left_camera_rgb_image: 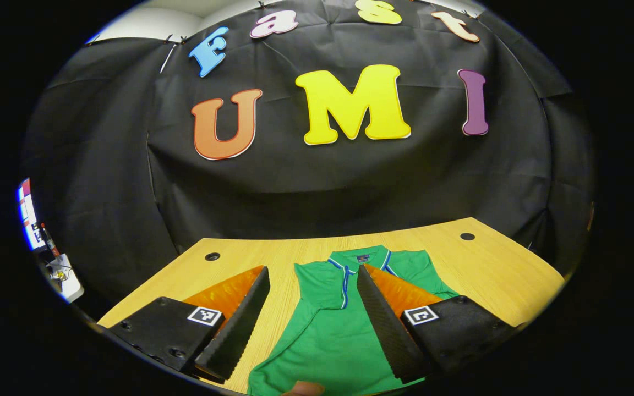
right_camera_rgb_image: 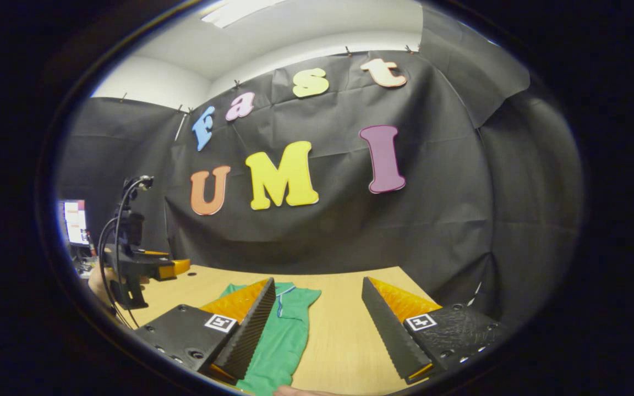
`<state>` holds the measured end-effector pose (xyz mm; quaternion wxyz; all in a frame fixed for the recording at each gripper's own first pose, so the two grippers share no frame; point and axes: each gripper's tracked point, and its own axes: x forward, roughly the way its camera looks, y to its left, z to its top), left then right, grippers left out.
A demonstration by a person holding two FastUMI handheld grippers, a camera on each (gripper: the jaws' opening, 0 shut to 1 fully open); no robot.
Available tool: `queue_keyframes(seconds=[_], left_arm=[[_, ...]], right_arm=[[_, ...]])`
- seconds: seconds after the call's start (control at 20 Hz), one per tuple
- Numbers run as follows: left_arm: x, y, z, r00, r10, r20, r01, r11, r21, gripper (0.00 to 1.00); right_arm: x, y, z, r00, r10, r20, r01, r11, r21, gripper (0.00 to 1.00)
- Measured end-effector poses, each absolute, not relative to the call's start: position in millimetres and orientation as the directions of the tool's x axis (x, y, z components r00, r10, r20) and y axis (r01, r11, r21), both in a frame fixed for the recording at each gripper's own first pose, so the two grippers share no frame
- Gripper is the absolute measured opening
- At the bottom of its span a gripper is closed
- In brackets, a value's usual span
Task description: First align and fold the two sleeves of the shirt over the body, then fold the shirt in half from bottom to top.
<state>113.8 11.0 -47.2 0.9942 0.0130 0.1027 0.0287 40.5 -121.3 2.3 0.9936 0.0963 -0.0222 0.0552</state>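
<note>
A green polo shirt (left_camera_rgb_image: 328,330) with blue-and-white trim lies flat on the wooden table (left_camera_rgb_image: 487,269), its collar (left_camera_rgb_image: 358,257) toward the far wall. My left gripper (left_camera_rgb_image: 311,324) hangs open above the shirt's body, nothing between its fingers. In the right gripper view the shirt (right_camera_rgb_image: 284,330) runs as a narrow strip left of centre. My right gripper (right_camera_rgb_image: 320,330) is open over bare table beside the shirt's right edge. The left gripper (right_camera_rgb_image: 146,269) also appears farther off at the left, held by a hand (right_camera_rgb_image: 97,286).
The table (right_camera_rgb_image: 344,330) ends at the black cloth wall behind. Two round cable holes (left_camera_rgb_image: 212,256) (left_camera_rgb_image: 467,236) sit near its back corners. A lit monitor (right_camera_rgb_image: 75,220) and cables stand off to the left. A fingertip (left_camera_rgb_image: 303,389) shows at the shirt's near edge.
</note>
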Motion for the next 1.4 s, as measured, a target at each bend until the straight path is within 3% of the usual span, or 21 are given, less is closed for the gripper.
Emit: queue_keyframes(seconds=[0.2,0.25,0.3,0.55,0.7,0.75,0.8,1.1,1.4], left_arm=[[72.2,20.3,-58.0,0.981,0.055,-0.186,-0.059,0.998,-0.014,1.00],[63.5,25.3,-58.8,0.983,0.057,-0.174,-0.062,0.998,-0.021,1.00],[54.4,28.8,-62.1,0.985,0.053,-0.166,-0.058,0.998,-0.023,1.00],[15.4,57.0,-94.1,0.982,0.068,-0.179,-0.073,0.997,-0.022,1.00],[-1.7,77.6,-113.4,0.981,0.094,-0.170,-0.098,0.995,-0.015,1.00],[-6.9,82.2,-121.3,0.980,0.099,-0.173,-0.103,0.995,-0.012,1.00],[-11.9,85.8,-130.9,0.978,0.103,-0.180,-0.106,0.994,-0.009,1.00],[-42.0,90.7,-191.9,0.962,0.100,-0.254,-0.104,0.995,-0.006,1.00],[-63.2,86.8,-228.7,0.938,0.072,-0.339,-0.082,0.996,-0.015,1.00]], right_arm=[[39.0,-119.2,1.5,0.998,0.064,0.028,-0.067,0.987,0.144,0.95],[37.0,-118.5,2.7,0.998,0.052,0.023,-0.055,0.988,0.143,0.91],[33.7,-115.6,3.8,0.999,0.047,0.023,-0.050,0.989,0.143,0.95],[11.9,-87.2,-8.3,0.997,0.081,0.015,-0.082,0.993,0.089,0.95],[-4.5,-67.1,-33.9,0.993,0.118,-0.006,-0.117,0.990,0.072,0.92],[-9.3,-61.7,-41.0,0.992,0.124,-0.009,-0.123,0.989,0.078,0.99],[-13.3,-55.1,-48.8,0.991,0.131,-0.007,-0.129,0.988,0.088,0.95],[-30.9,-42.6,-113.7,0.995,0.086,-0.041,-0.081,0.992,0.101,0.95],[-41.7,-32.9,-202.8,0.969,0.121,-0.216,-0.098,0.989,0.114,0.95]])
